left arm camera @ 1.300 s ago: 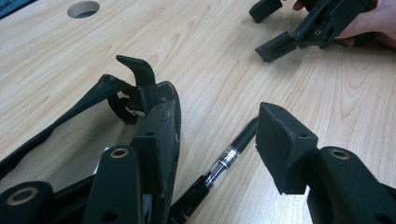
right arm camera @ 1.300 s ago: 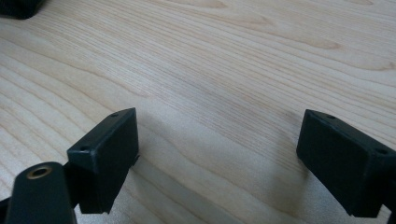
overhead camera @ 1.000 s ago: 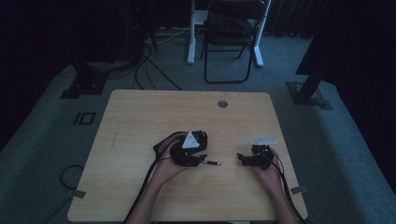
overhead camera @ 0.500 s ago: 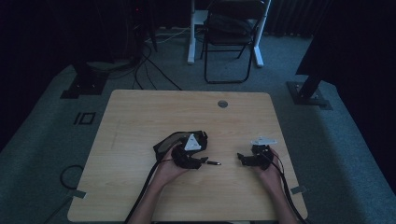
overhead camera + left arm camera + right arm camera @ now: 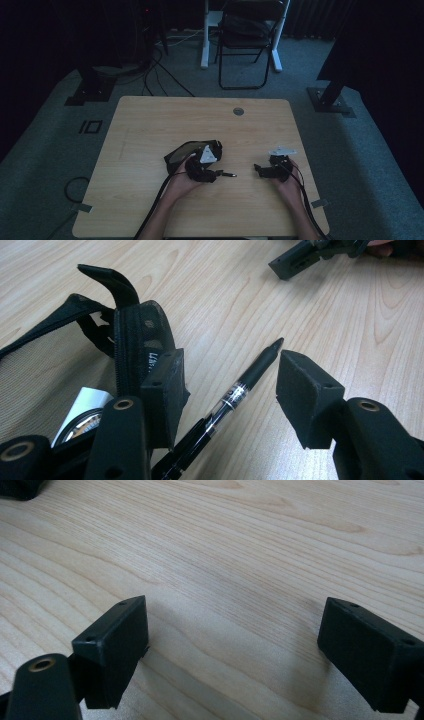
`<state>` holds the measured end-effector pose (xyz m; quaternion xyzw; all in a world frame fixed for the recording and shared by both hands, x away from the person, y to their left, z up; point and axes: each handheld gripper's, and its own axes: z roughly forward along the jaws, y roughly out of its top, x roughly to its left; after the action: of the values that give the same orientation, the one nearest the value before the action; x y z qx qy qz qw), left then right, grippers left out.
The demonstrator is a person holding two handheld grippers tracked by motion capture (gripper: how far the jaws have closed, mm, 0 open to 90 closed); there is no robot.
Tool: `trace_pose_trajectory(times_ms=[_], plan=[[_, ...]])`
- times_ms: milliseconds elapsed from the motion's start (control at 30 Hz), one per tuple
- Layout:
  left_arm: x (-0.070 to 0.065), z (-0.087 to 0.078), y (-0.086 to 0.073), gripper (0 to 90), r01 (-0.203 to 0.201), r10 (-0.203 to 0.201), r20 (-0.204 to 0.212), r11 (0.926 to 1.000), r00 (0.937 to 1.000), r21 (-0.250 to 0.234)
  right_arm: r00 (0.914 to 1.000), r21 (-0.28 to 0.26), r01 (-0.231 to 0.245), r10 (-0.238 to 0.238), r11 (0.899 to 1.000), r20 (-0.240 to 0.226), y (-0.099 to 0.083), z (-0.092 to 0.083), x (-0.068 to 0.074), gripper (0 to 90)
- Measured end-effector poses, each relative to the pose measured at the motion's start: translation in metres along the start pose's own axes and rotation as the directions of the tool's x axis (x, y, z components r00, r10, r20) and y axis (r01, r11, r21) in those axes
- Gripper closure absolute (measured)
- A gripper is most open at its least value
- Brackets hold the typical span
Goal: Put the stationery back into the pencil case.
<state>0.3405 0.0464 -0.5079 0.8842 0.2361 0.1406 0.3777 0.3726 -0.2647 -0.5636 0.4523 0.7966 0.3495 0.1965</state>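
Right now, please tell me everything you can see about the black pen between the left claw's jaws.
The pen is slim and black, apparently plastic, with a clear band showing a silver ring at mid-length and a pointed tip. It lies flat on the wooden table, slanting, tip pointing away towards the right claw. The left claw stands open around it; its pads do not press on it. Its rear end is hidden under the left jaw, beside a black mesh pouch.

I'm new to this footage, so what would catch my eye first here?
A black pen lies on the wooden table between the jaws of the open left gripper, untouched by its pads. Beside it sits a black zip pouch. The right gripper rests open over bare wood.
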Motion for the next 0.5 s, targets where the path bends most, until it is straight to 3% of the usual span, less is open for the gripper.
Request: trace_pose_trajectory(times_ms=[500], plan=[[-0.0023,0.0077,-0.0021,58.1,-0.021,0.021,-0.007,0.9992,0.9998,0.033,1.0000,0.000,0.000,0.000,1.000,0.000,0.0000,0.0000,0.0000,12.8]])
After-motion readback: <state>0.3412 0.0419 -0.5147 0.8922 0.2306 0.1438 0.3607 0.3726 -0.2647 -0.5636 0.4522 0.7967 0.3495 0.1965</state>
